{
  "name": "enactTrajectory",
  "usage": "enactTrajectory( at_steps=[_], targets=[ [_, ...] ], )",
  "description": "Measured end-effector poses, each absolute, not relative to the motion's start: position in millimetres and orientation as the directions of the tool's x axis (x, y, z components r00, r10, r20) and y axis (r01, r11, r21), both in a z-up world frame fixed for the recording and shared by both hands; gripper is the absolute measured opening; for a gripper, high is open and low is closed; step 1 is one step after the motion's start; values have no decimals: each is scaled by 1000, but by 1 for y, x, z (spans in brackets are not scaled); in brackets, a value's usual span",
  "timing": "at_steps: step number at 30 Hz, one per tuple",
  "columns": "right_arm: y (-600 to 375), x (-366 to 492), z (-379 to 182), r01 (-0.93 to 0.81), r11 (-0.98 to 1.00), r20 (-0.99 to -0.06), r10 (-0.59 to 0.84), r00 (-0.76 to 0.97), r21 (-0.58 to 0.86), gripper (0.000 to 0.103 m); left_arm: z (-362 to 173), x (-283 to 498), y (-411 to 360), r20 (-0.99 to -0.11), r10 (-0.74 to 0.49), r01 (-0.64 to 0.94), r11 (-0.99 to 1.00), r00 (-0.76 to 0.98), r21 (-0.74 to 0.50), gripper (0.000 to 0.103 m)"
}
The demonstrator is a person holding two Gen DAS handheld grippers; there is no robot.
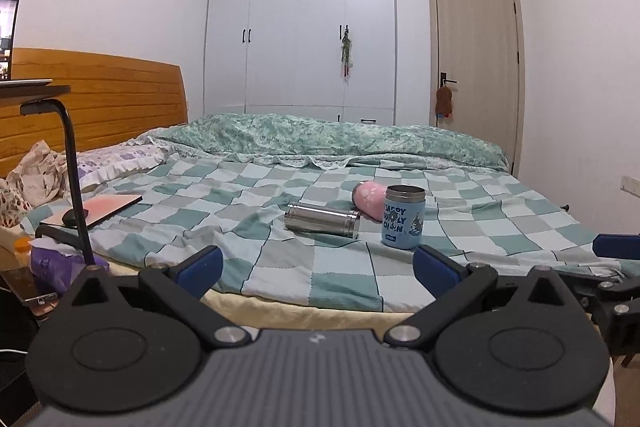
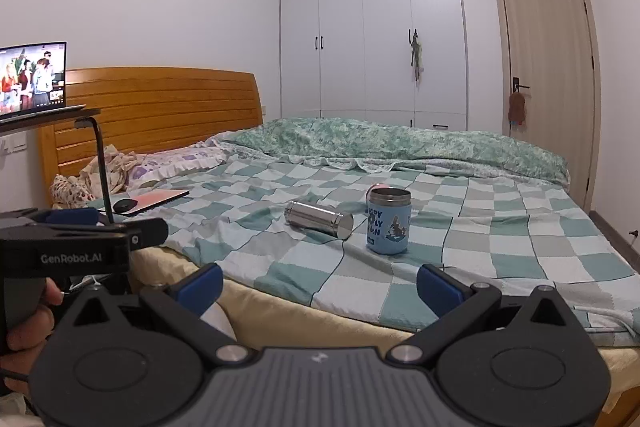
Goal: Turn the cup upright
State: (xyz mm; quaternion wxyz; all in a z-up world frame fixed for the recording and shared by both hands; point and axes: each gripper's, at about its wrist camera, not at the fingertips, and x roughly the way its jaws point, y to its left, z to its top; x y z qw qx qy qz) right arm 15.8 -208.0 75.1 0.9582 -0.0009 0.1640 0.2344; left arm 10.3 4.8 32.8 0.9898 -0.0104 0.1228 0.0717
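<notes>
A shiny steel cup [image 1: 322, 220] lies on its side on the checked bedspread [image 1: 280, 267]; it also shows in the right wrist view [image 2: 319, 219]. A blue printed cup [image 1: 402, 222] stands upright to its right, also in the right wrist view [image 2: 389, 220]. A pink cup [image 1: 369, 198] lies on its side behind the blue one, mostly hidden in the right wrist view. My left gripper [image 1: 318, 269] is open and empty at the bed's near edge. My right gripper [image 2: 319, 285] is open and empty, also short of the cups.
A tablet with a mouse [image 1: 94, 210] lies on the bed at left beside a black stand [image 1: 74, 167] that carries a laptop [image 2: 34, 79]. A rolled green quilt [image 1: 340, 141] lies across the far side. Wooden headboard [image 2: 160, 107] at left, wardrobe and door behind.
</notes>
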Motion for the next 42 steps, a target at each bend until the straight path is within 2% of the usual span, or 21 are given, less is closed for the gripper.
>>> enactTrajectory(
  at_steps=[8, 25, 33, 42],
  targets=[
    [-211, 18, 74, -421, 902, -323, 428, 844, 95, 103, 33, 10, -1, -233, 124, -121, 992, 965, 27, 103],
    [-214, 23, 72, -413, 904, -340, 425, 839, 111, 103, 30, 17, 8, -296, 114, -123, 992, 948, -13, 103],
    [-210, 28, 82, -434, 896, -326, 440, 837, 96, 103, 30, 18, 7, -287, 109, -114, 993, 952, -2, 103],
    [-205, 29, 74, -448, 886, -363, 459, 811, 121, 103, 29, 17, 6, -283, 102, -106, 994, 954, 0, 103]
  ],
)
